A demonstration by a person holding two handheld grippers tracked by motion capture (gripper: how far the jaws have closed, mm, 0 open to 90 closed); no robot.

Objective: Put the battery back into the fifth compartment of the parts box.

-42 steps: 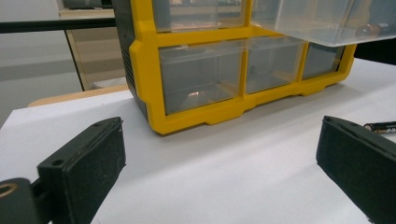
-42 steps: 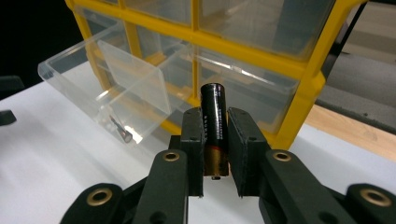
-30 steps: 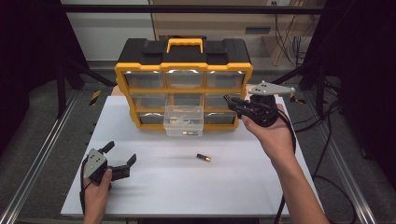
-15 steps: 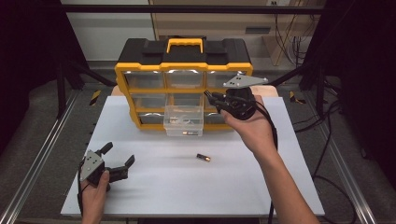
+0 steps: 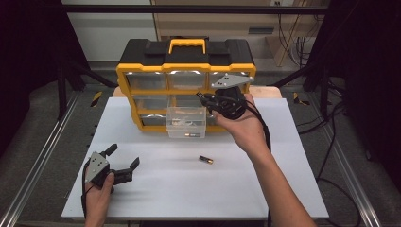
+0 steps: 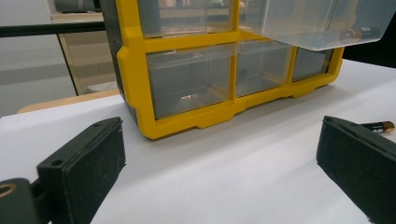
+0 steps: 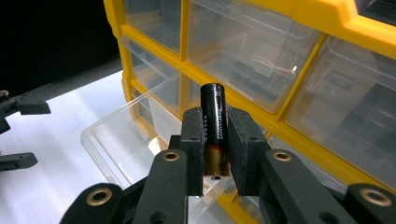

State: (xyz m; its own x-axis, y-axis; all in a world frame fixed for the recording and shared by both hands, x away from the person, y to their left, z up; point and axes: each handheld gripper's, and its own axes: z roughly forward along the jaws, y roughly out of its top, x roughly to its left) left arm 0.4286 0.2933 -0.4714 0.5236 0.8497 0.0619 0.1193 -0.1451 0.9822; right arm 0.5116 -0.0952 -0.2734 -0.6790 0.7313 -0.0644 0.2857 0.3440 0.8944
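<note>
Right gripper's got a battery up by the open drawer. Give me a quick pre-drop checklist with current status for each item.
1. Grip on the held battery: ok, the right gripper has its jaws shut on the lower part, the rest sticking out past the tips.
2. Open drawer pulled out: ok, it projects from the yellow organizer.
3. Battery over the drawer: cannot tell; the right gripper is beside its right edge in the high view.
4. Room in drawer: ok, one battery visible inside at the front.
5. Left gripper clear: ok, open, near the table's front left.
6. Loose battery remaining: not ok, it lies on the table.
</note>
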